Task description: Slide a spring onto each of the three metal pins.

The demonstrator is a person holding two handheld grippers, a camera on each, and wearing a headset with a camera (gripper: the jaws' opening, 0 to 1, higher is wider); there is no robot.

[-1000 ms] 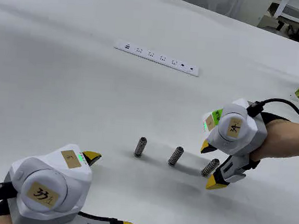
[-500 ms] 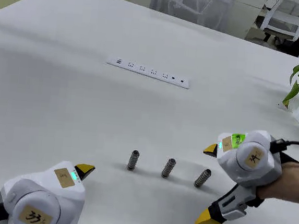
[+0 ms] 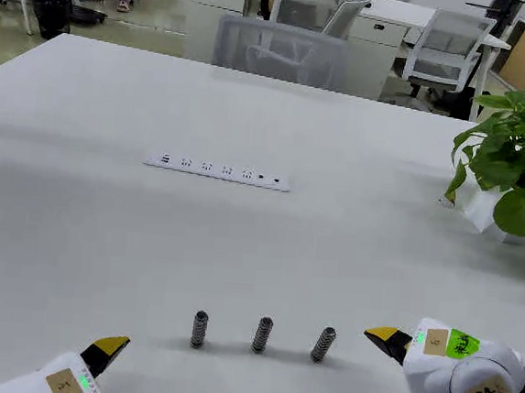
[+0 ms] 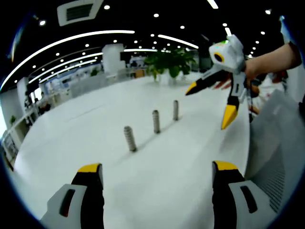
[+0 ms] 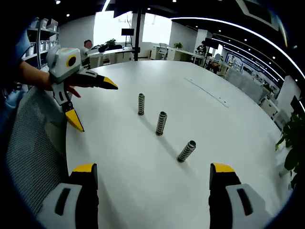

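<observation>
Power strip [image 3: 217, 170] beyond springs [image 3: 262, 334] (plant [image 3: 508, 172] right).

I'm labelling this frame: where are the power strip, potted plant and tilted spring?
power strip [image 3: 217, 170], head view, middle of its top.
potted plant [image 3: 519, 212], head view, a large leaf.
tilted spring [image 5: 186, 151], right gripper view, mid-coil.

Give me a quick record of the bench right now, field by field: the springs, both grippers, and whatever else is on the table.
springs: three, standing in a row on the table, apart from each other
leaning spring: the end one nearest the right gripper, tilted; the other two are upright
left gripper: open, holding nothing, short of the row
right gripper: open, holding nothing, short of the row
power strip: flat on the table, beyond the springs
plant: at the table's far right
table: white
</observation>
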